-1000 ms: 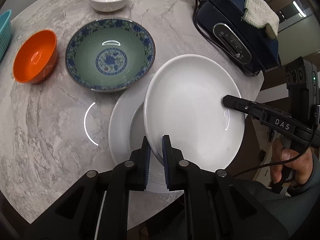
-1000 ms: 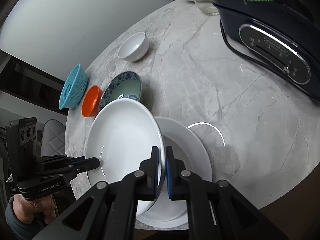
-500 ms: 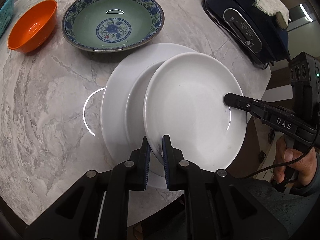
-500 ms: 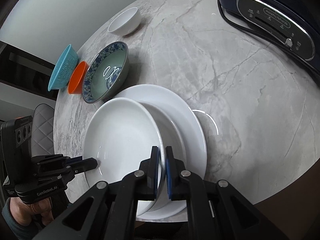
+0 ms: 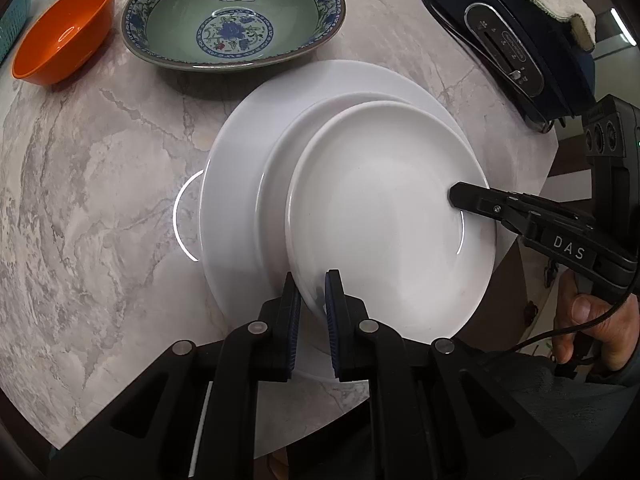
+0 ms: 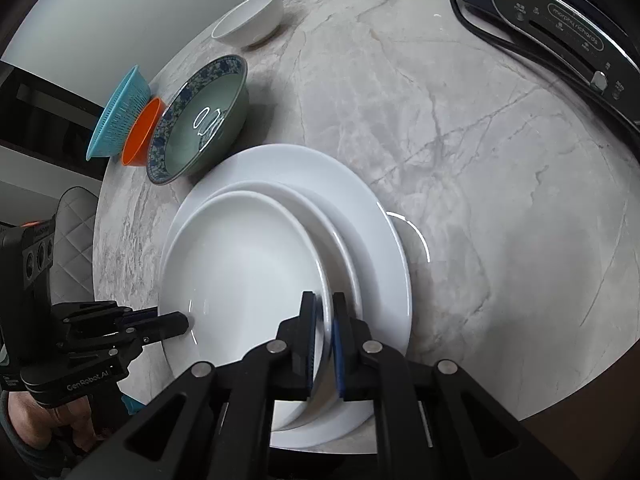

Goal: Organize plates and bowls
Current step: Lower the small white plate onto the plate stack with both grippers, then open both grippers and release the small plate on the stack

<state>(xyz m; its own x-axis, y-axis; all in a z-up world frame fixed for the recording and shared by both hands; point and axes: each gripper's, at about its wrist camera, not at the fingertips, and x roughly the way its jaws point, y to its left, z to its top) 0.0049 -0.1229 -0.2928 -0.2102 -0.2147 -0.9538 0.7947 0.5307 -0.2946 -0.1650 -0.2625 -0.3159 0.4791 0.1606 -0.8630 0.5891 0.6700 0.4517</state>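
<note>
Left tongs [image 5: 313, 300] are pinching the small white plate's [image 5: 384, 216] rim at 6 o'clock; right tongs [image 6: 323, 332] are clamping its opposite edge.

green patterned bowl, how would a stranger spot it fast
Start at the big white plate near the marble table's edge. Just behind it sits the green patterned bowl, beside an orange bowl. It alone has a blue floral rim and centre medallion.

Green bowl [image 5: 232, 20] just beyond plates [image 5: 240, 168]
</note>
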